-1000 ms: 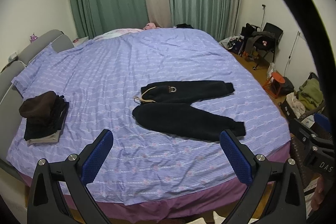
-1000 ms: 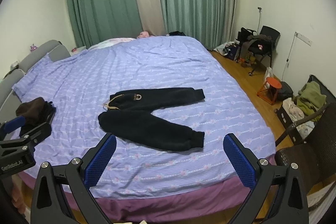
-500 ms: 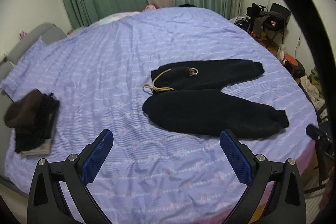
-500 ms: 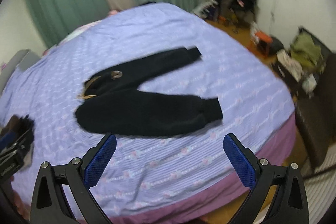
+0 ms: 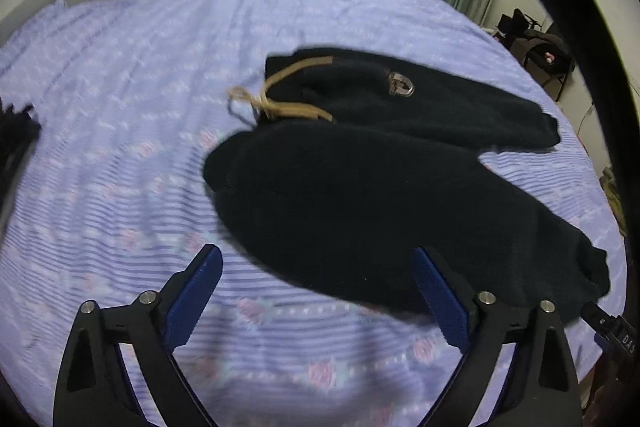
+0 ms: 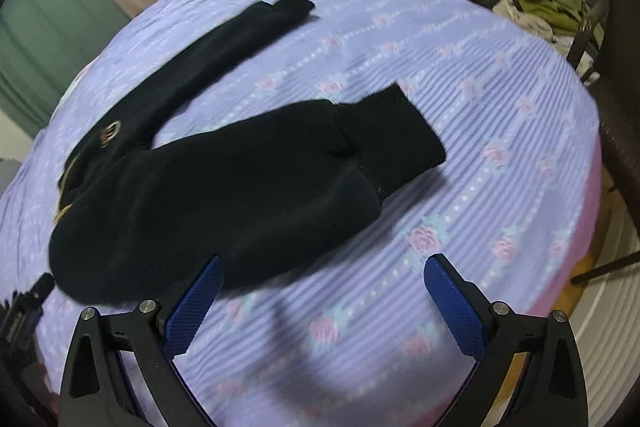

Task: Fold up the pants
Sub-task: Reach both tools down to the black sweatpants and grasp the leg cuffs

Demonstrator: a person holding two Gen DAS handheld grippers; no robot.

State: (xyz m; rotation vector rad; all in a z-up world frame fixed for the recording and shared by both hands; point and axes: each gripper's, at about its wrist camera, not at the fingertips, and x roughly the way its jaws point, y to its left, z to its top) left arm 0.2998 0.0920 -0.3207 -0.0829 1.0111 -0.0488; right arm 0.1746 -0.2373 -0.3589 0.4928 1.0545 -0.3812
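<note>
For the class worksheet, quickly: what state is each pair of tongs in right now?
Left tongs: open, holding nothing, above the near leg of the pants.
Right tongs: open, holding nothing, near the cuff.

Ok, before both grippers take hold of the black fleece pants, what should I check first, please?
1. Left gripper open: ok.
2. Right gripper open: ok.
3. Black fleece pants lying flat on the purple striped bedsheet, legs spread apart: ok.
4. Near leg cuff free and uncovered: ok.
5. Tan drawstring tucked in: not ok, it trails out.
6. Grippers touching fabric: cannot tell.
</note>
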